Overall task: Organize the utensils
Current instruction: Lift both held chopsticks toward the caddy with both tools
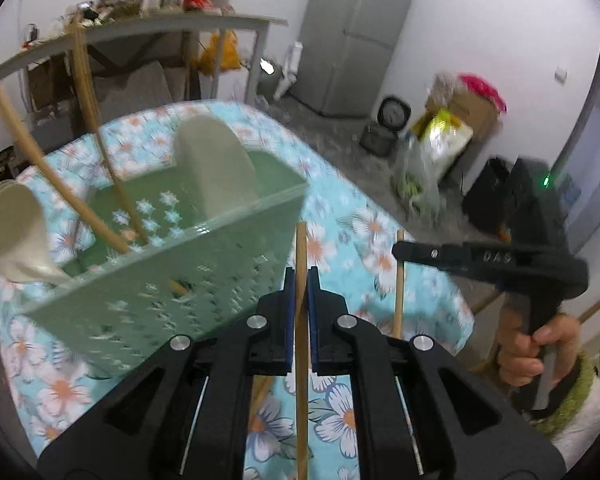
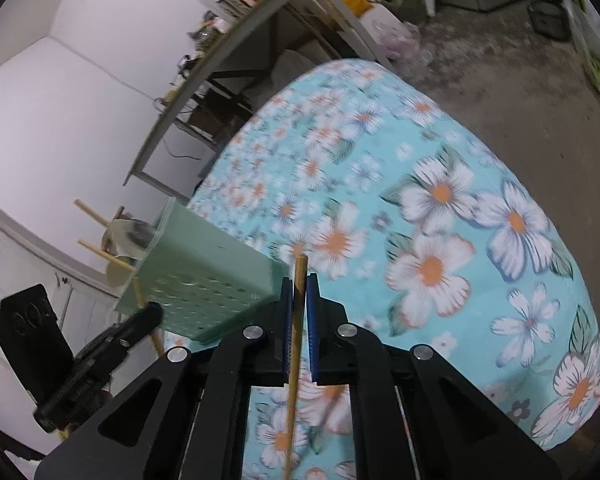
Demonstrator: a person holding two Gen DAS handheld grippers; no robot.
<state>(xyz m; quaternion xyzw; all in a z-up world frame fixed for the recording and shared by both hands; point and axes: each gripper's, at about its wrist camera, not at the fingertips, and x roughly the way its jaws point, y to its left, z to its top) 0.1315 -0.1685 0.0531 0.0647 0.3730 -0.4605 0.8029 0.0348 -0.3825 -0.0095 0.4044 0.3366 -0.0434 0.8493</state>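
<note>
Both hand-held grippers pinch thin wooden chopsticks: left hand-held gripper on one chopstick, right hand-held gripper on another chopstick. Perforated green plastic utensil basket stands near the floral surface's edge; open cloth lies rightward.

Only one marking readable: raised letters looking like "DAS" on the dark side of the right gripper, seen from the left wrist camera; faint embossed marks on the green utensil basket, too small and blurred to make out.
</note>
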